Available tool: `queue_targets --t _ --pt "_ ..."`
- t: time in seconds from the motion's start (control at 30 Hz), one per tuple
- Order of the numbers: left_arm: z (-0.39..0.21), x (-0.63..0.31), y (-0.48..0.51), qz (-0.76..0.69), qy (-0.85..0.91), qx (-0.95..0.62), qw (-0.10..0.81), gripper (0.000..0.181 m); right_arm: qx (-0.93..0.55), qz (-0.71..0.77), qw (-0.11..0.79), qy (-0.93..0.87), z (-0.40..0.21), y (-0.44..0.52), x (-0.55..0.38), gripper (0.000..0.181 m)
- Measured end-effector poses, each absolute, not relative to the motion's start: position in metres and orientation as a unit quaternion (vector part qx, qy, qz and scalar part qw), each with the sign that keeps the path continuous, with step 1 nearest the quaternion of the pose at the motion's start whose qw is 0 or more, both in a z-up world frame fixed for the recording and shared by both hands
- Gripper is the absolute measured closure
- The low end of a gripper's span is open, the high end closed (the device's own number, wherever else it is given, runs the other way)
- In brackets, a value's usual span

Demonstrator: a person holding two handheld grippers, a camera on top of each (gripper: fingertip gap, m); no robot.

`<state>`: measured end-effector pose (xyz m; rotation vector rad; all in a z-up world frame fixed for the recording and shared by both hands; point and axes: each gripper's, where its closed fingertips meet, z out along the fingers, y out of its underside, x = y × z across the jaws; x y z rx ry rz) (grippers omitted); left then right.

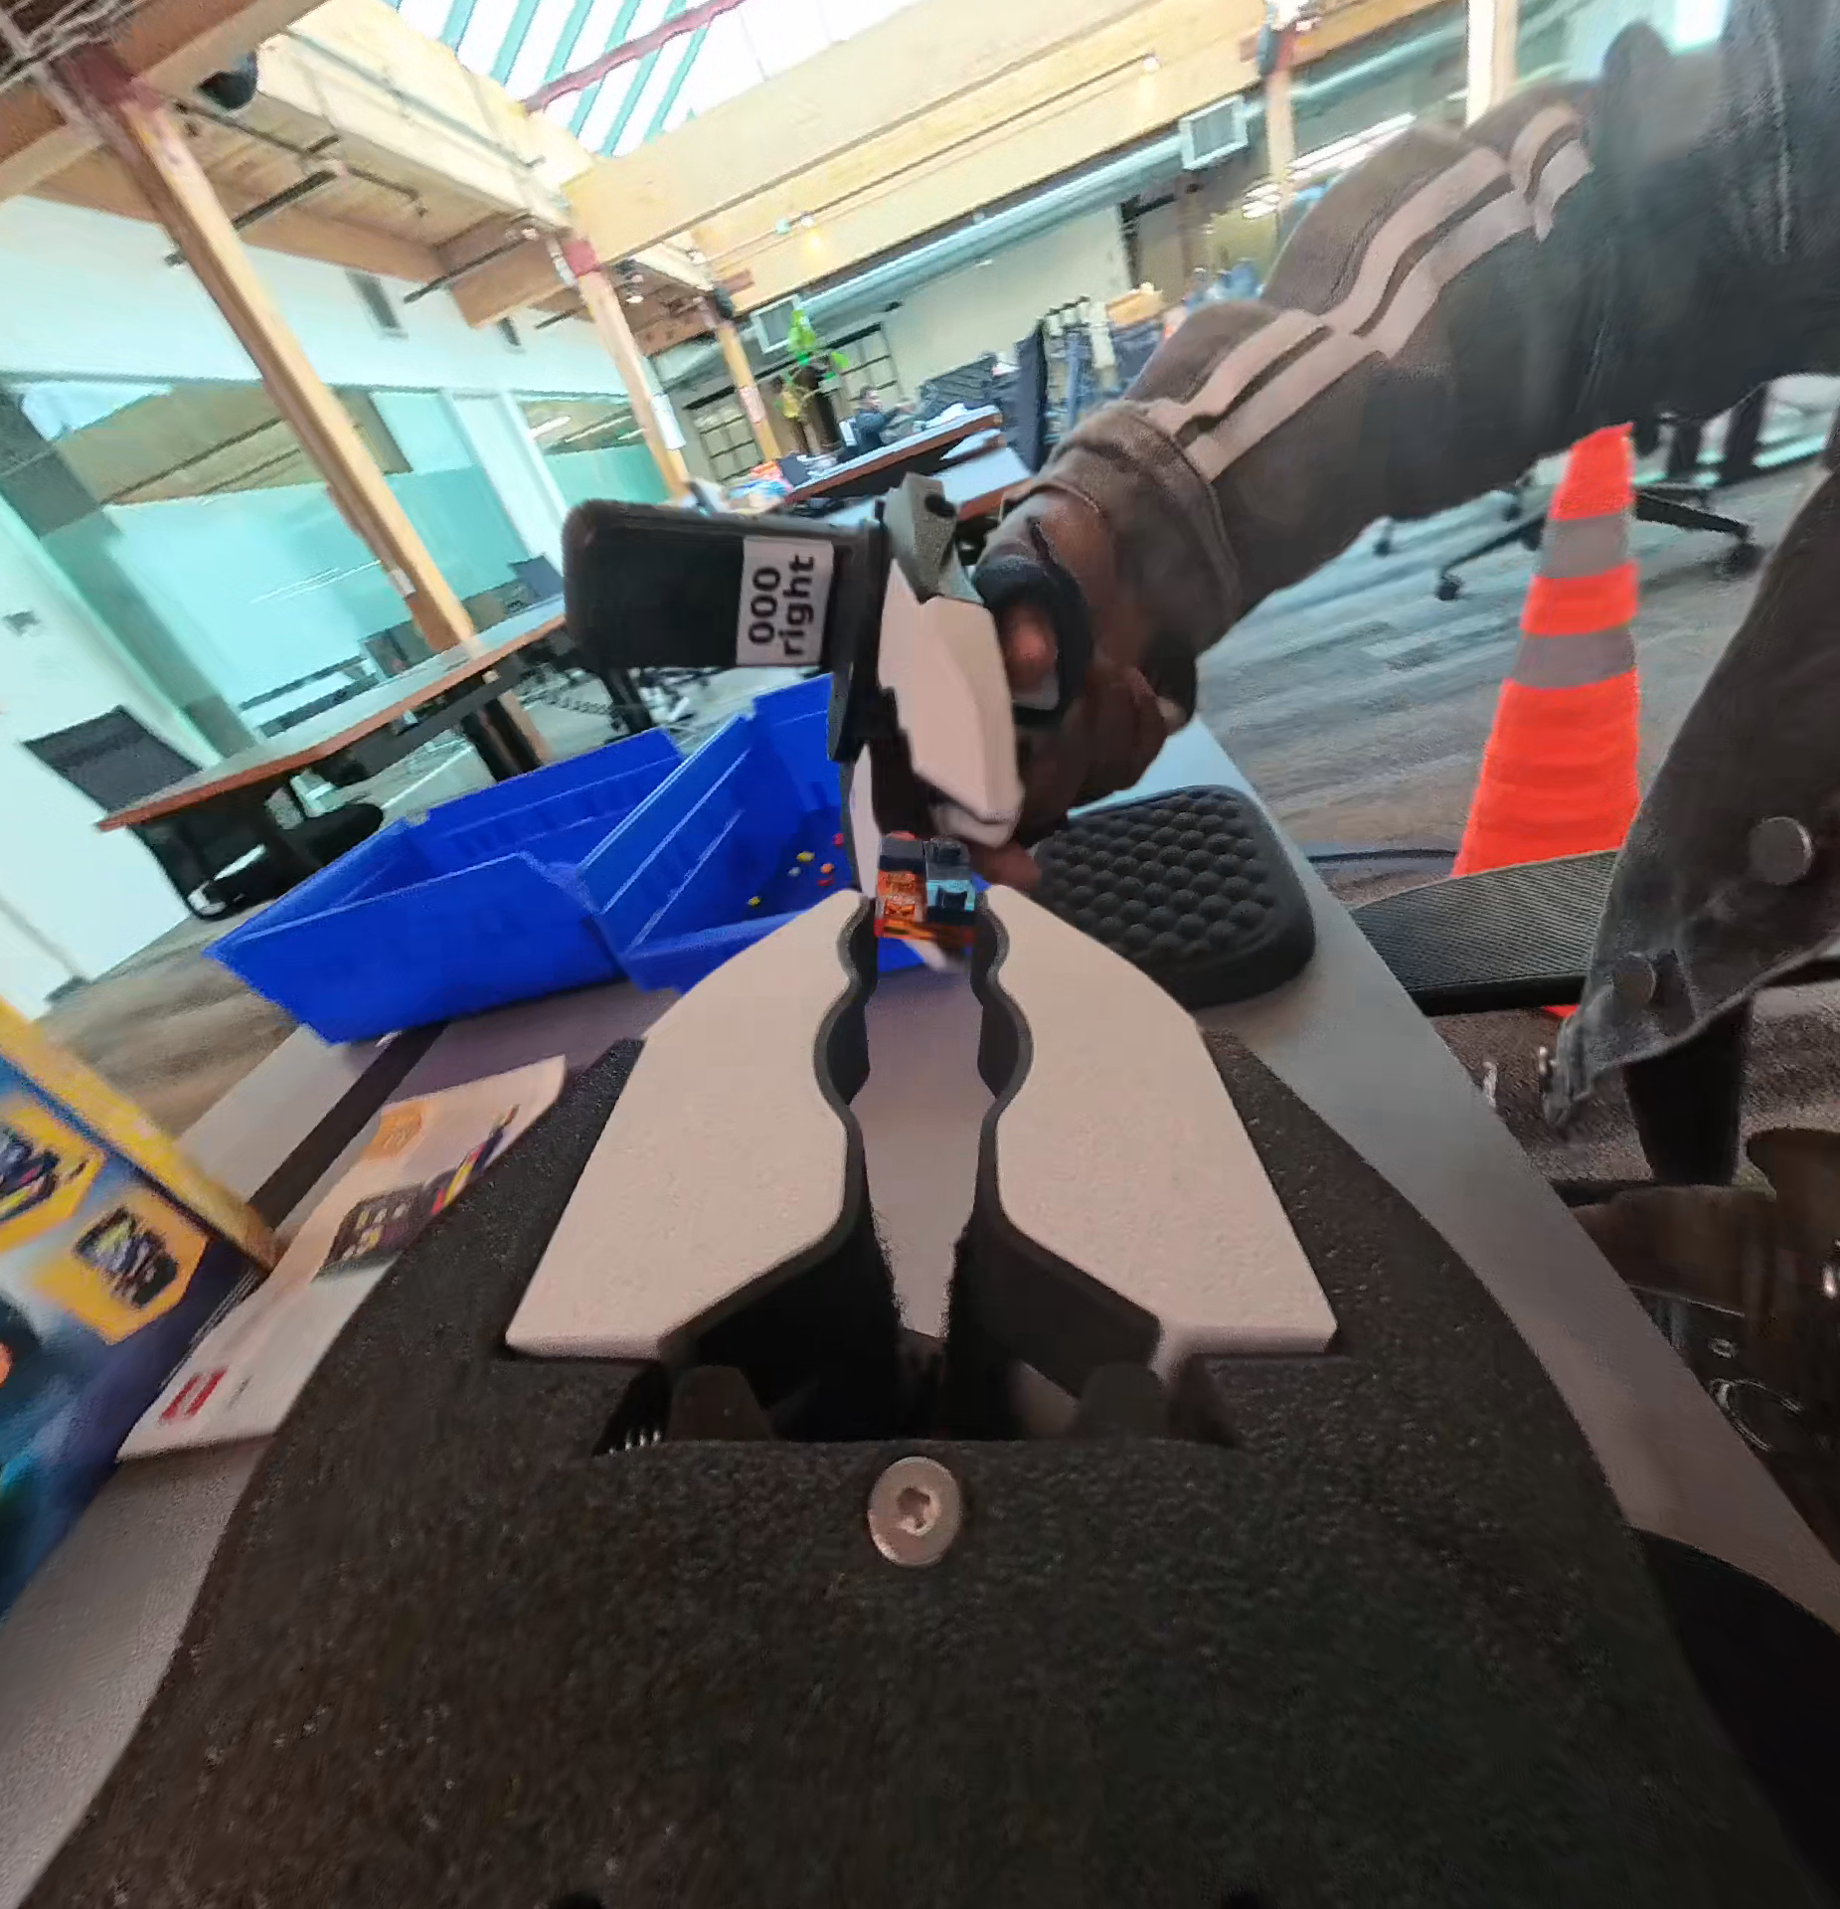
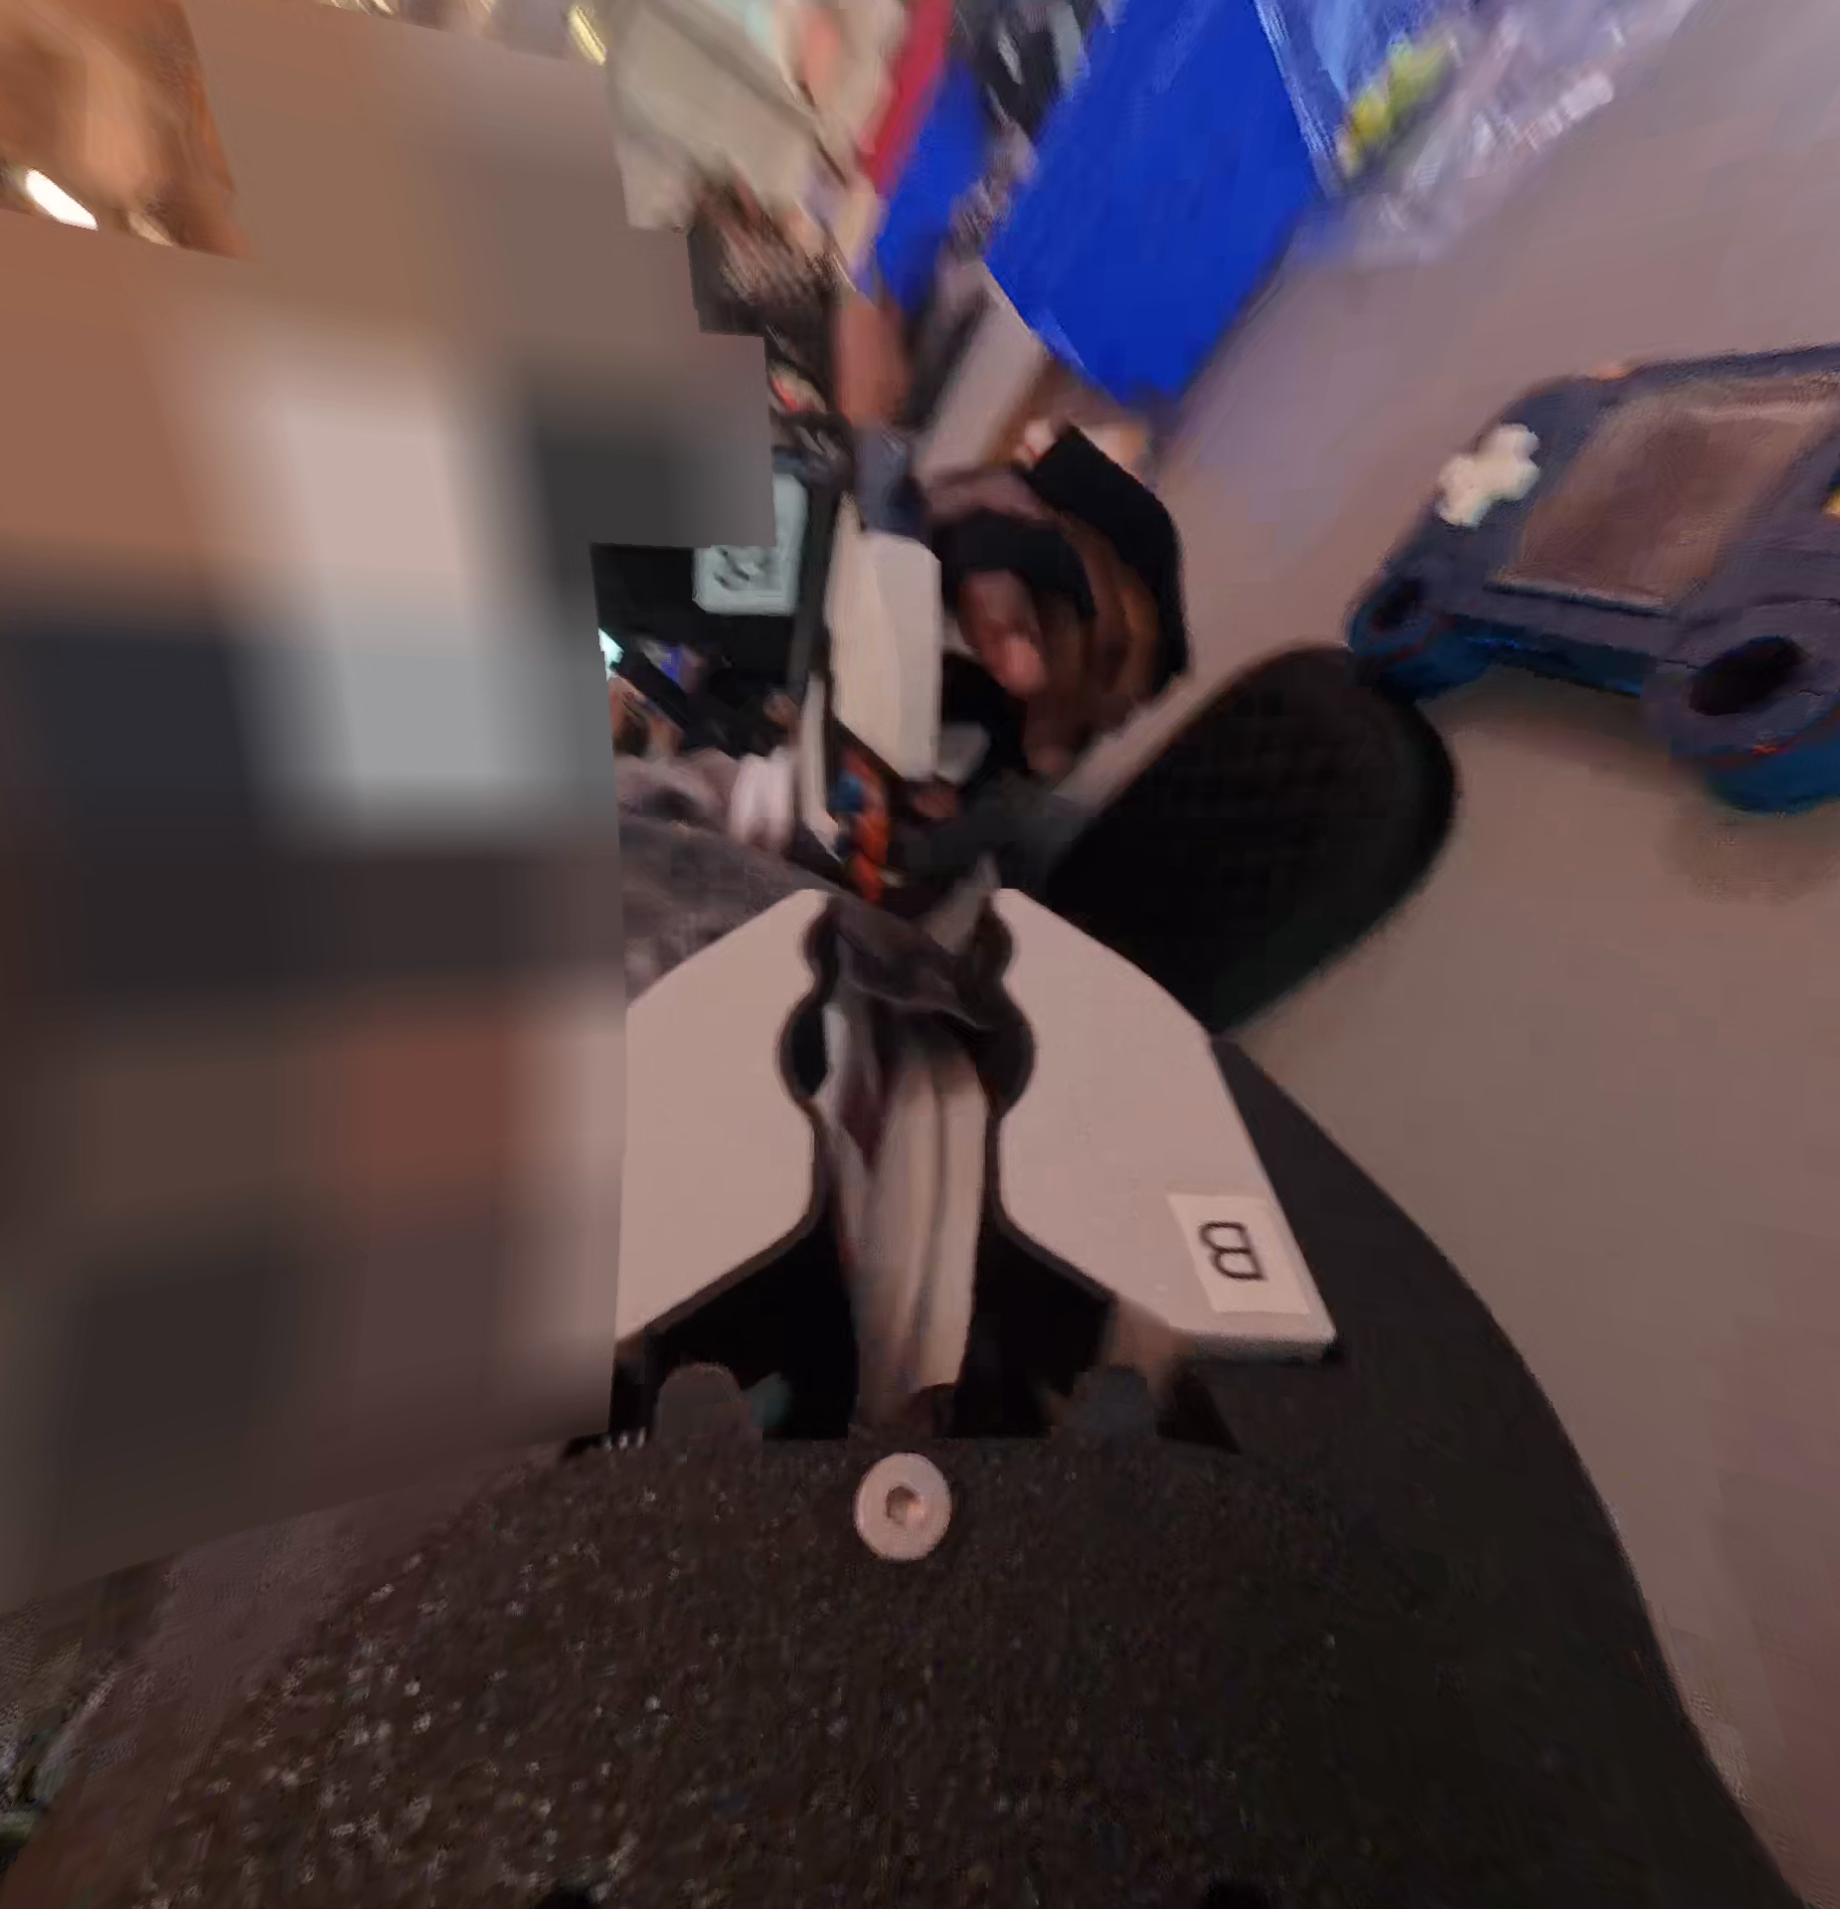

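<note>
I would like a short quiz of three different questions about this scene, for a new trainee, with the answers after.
1. True or false: the two blue bins stand side by side on the table.
2. What do the left gripper and the right gripper meet at? A) a small brick assembly B) the orange cone C) the black dimpled pad
3. Fill in: the booklet lies between the left gripper and the printed ____.

Key: 1 true; 2 A; 3 box.
</note>
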<state>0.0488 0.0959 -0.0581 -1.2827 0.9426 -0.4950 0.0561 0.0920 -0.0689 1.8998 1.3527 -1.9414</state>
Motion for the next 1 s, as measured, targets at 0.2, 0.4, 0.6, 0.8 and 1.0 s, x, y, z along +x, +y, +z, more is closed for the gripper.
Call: queue_targets --t 0.2,0.4,0.6,0.8,1.0 --pt "-0.058 0.006 0.088 -0.213 0.356 -0.58 0.701 0.165 0.664 -0.306 0.055 0.68 -0.164 0.145 0.087 0.109" --pt "-0.07 -0.009 0.071 -0.222 0.358 -0.58 0.697 0.165 0.596 -0.293 -0.093 0.742 -0.134 0.112 0.102 0.147" --pt "-0.073 -0.01 0.065 -0.249 0.346 -0.569 0.703 0.165 0.624 -0.284 -0.284 0.671 -0.132 0.092 0.21 0.181" --pt "-0.062 -0.004 0.058 -0.231 0.346 -0.557 0.719 0.165 0.736 -0.297 -0.335 0.508 -0.241 0.1 0.38 0.172" --pt "-0.054 -0.001 0.052 -0.239 0.292 -0.577 0.725 0.165 0.679 -0.403 -0.327 0.52 -0.361 0.065 0.362 0.146"
